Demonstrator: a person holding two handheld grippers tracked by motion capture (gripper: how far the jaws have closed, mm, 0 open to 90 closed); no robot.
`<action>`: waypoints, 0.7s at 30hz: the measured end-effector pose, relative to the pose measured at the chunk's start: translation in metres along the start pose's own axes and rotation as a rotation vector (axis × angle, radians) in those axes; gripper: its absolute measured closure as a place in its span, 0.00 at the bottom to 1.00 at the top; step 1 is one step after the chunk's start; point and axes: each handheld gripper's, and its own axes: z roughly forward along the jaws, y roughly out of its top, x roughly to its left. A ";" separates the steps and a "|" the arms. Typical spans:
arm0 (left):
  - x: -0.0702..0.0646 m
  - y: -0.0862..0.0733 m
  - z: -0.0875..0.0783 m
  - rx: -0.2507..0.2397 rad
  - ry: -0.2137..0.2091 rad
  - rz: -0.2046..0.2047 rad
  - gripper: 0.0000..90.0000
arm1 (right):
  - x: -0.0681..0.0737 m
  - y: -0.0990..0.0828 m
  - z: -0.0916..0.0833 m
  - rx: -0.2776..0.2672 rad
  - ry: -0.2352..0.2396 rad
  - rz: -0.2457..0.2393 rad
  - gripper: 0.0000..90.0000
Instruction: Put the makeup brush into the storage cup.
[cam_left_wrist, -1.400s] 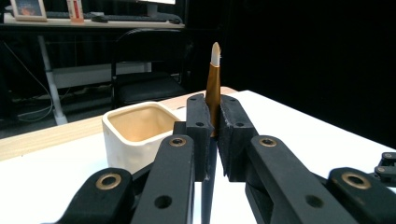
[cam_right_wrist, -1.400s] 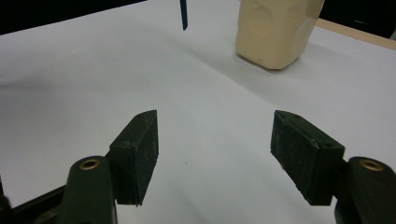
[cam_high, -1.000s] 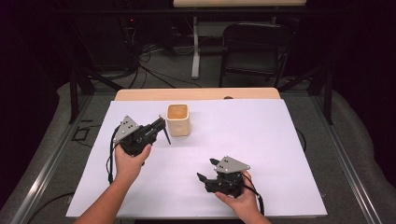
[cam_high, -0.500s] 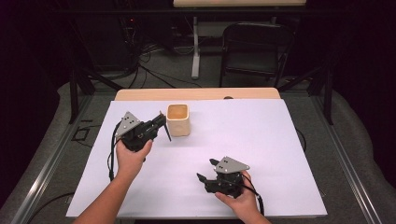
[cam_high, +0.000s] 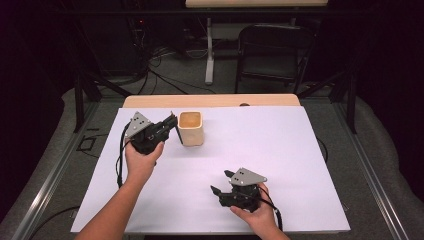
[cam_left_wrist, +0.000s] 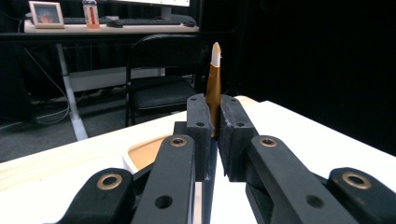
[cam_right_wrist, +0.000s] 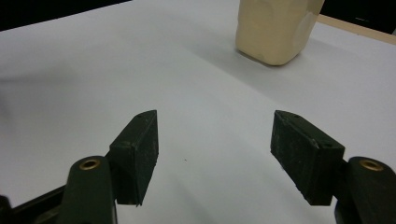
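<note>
A cream square cup (cam_high: 191, 128) with a brown inside stands on the white table cover (cam_high: 290, 150), left of centre at the back. My left gripper (cam_high: 171, 121) hovers just left of the cup's rim. In the left gripper view this gripper (cam_left_wrist: 214, 122) is shut on a thin gold stick with a white tip (cam_left_wrist: 214, 79), which points up, and the cup's rim (cam_left_wrist: 142, 154) lies below the jaws. My right gripper (cam_high: 220, 182) rests near the front edge, open and holding nothing. Its own view shows the right gripper (cam_right_wrist: 215, 144) facing the cup (cam_right_wrist: 275, 28).
A bare wooden strip of the table (cam_high: 210, 101) runs along the back edge. A black folding chair (cam_high: 272, 50) and a desk leg (cam_high: 209, 55) stand on the floor beyond. Cables trail from both grippers over the near edge.
My left gripper has moved a little farther from me, closer to the cup's rim, still holding the stick. The right gripper has stayed put.
</note>
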 end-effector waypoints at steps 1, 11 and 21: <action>0.001 0.001 0.000 0.003 0.000 0.002 0.93 | 0.000 0.000 0.000 -0.001 0.000 -0.001 0.36; 0.005 0.007 0.007 0.000 0.023 0.000 0.93 | 0.000 0.000 0.000 -0.003 0.000 -0.001 0.36; 0.006 0.016 0.014 0.002 0.028 0.020 0.93 | 0.000 0.000 0.000 -0.005 0.002 0.000 0.36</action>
